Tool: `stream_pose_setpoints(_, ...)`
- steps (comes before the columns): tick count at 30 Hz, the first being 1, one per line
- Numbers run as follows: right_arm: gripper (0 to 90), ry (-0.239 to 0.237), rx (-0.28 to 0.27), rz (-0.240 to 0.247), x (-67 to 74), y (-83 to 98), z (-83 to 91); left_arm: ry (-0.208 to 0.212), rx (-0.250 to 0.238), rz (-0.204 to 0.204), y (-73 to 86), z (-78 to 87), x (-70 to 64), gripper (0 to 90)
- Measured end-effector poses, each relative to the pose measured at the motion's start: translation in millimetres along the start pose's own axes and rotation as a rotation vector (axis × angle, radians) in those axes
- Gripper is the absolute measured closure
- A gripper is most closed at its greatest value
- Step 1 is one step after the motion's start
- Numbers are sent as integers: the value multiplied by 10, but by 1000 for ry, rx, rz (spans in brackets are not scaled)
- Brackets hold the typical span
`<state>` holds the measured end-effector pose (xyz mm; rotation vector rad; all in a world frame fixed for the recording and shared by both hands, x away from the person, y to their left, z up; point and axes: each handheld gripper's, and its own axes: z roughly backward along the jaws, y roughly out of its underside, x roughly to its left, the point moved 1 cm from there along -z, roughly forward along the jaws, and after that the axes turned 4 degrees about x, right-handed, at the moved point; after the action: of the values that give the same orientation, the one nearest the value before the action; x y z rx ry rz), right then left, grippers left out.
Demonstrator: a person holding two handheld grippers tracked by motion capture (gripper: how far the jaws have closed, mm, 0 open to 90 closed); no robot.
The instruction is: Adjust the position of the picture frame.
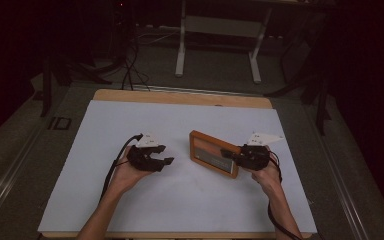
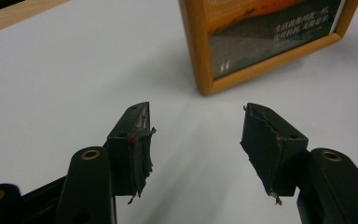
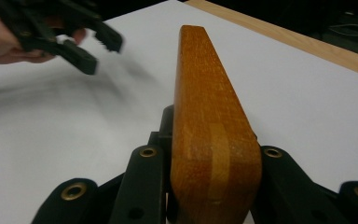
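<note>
Right claw: my right gripper [image 1: 232, 155] pinches the near edge of the wooden picture frame [image 1: 214, 153], one black jaw pressed on each face of it.
Right claw, build: matte black plastic links with brass-ringed pivot holes; a grey three-cornered plate sits on top and a dark cable trails back past my wrist.
Left claw: my left gripper [image 2: 196, 135] stands spread with nothing between the jaws; bare white surface shows in the gap.
Left claw, pads: the inner faces are wrapped in black tape, frayed and ragged at the edges; a small red mark sits on one pad.
Left claw, position: apart from the frame, off its free end, jaws pointing toward it.
Frame, material: orange-brown varnished wood with visible grain and rounded corners; a paler joint line crosses the edge near my right jaws.
Frame, shape: rectangular, thick-rimmed, slim in profile.
Frame, content: a print with an orange upper band, a dark lower field and small pale lettering too fine to read.
Frame, location: right of centre on the sheet, standing on one long edge and tilted, steadied by my right claw.
Surface: a smooth matte white sheet [image 1: 130, 200] covers a light wood tabletop [image 1: 180, 97], whose bare strip shows along the far edge.
</note>
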<state>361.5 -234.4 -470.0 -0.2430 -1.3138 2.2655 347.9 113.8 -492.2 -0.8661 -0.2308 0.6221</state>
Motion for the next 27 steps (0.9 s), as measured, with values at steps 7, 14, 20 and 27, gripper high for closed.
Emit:
stream_pose_setpoints(7, 735, -66, -8, 41, 43, 36, -10, 82, 13, -57, -243, -248, -31, 408)
stream_pose_setpoints(14, 734, -170, -8, 104, 121, 63, -16, 169, 0, -78, -330, -405, -42, 369)
stream_pose_setpoints(20, 731, -232, 2, 143, 150, 49, -28, 233, 7, -151, -331, -443, -132, 390)
stream_pose_setpoints(27, 720, -224, 63, 140, 78, 60, -21, 224, 24, -201, -345, -407, -202, 516)
